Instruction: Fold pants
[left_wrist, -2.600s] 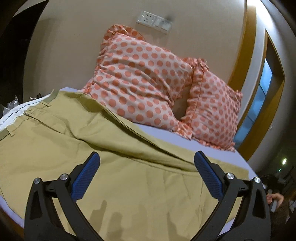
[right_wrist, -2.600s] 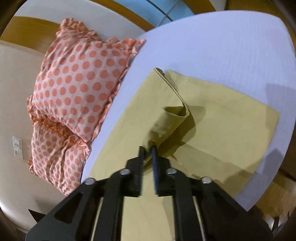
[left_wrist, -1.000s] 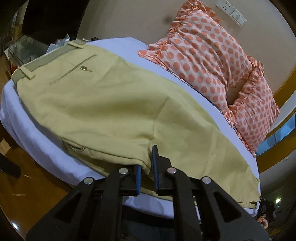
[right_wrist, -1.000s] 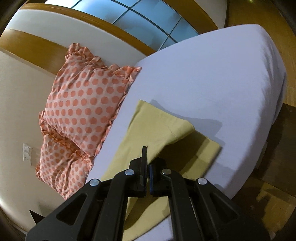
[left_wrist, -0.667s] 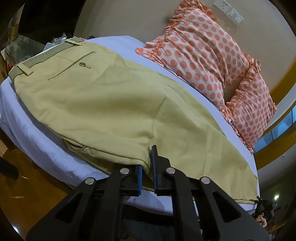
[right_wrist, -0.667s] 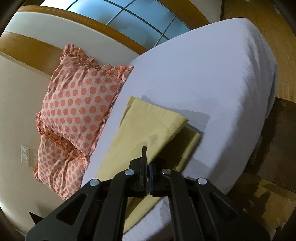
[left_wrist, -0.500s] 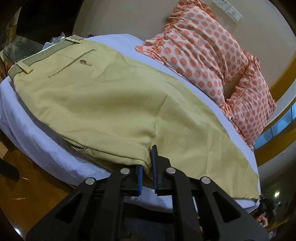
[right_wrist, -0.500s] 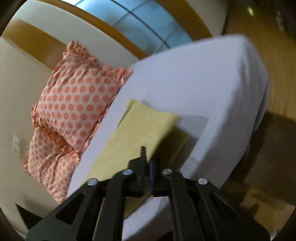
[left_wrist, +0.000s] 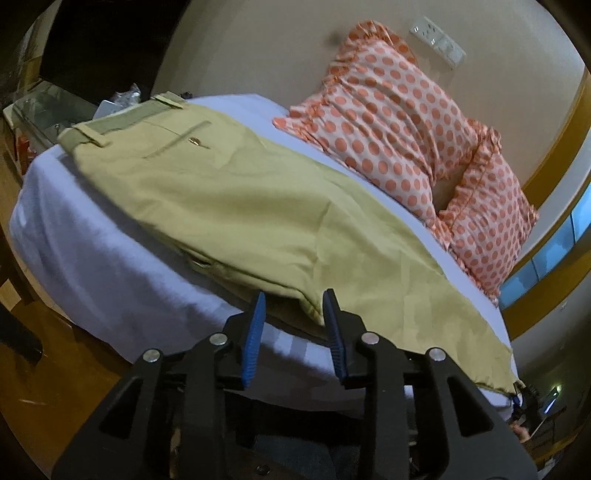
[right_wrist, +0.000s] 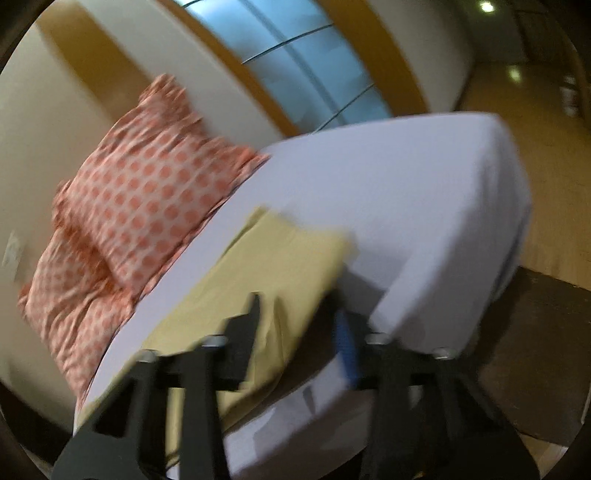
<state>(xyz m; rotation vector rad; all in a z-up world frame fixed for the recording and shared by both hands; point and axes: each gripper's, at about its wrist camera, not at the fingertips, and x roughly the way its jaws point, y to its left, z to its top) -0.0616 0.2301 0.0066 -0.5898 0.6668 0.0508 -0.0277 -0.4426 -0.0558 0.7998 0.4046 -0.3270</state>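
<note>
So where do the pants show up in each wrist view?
Left wrist: pants span the middle, waistband upper left, hem lower right.
Right wrist: only the leg end, lower centre, blurred.
Shared landmark: the dotted pillows beside them.

We find both tools parted since half a second ago. The left tool (left_wrist: 294, 326), previously clamped on the folded edge of the pants (left_wrist: 258, 206), now straddles it with blue pads apart. The right tool (right_wrist: 299, 328) has likewise released the cuff end, which lies between its fingers.
</note>
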